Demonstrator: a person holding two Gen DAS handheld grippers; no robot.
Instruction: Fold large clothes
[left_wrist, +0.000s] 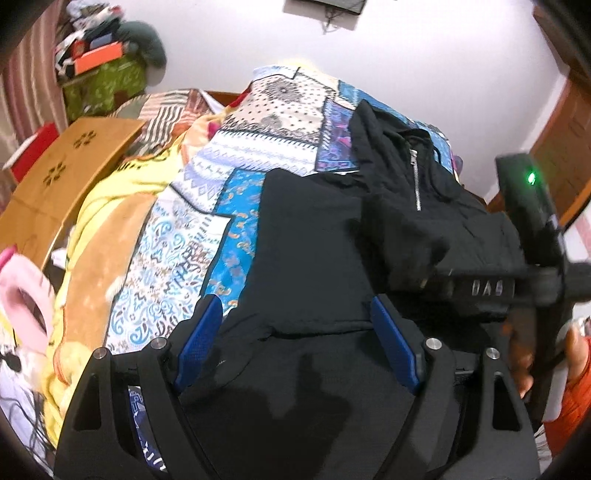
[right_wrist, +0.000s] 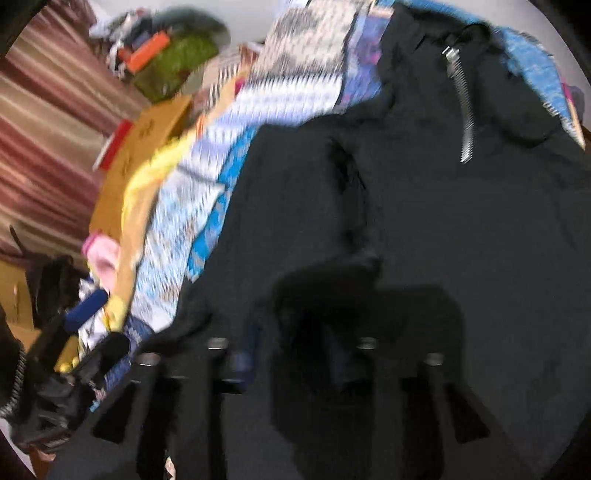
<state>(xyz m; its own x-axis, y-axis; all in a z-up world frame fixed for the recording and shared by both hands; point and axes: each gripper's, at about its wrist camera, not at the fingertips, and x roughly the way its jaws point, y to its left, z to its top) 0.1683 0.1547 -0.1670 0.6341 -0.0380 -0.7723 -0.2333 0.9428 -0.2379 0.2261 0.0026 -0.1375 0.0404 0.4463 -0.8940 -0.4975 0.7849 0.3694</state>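
Note:
A black zip jacket (left_wrist: 314, 240) lies spread on a patterned bedspread (left_wrist: 207, 206), its zipper (left_wrist: 415, 177) toward the far end. One sleeve (left_wrist: 402, 229) is folded across the body. My left gripper (left_wrist: 295, 301) hovers open over the jacket's near part, its blue pads (left_wrist: 199, 339) wide apart and gripping nothing. The right gripper's black housing (left_wrist: 528, 206), with a green light, stands at the sleeve's end. The right wrist view is blurred: the jacket (right_wrist: 461, 240) fills it, and my right gripper (right_wrist: 291, 354) has its jaws apart with a dark fold of cloth (right_wrist: 325, 295) between them.
A wooden lap table (left_wrist: 70, 166), a yellow blanket (left_wrist: 110, 206) and a pink item (left_wrist: 22, 291) lie left of the bedspread. Piled things on a green box (left_wrist: 103, 77) stand at the back left. A wooden door (left_wrist: 565, 147) is at the right. A hand (left_wrist: 576, 354) holds the right tool.

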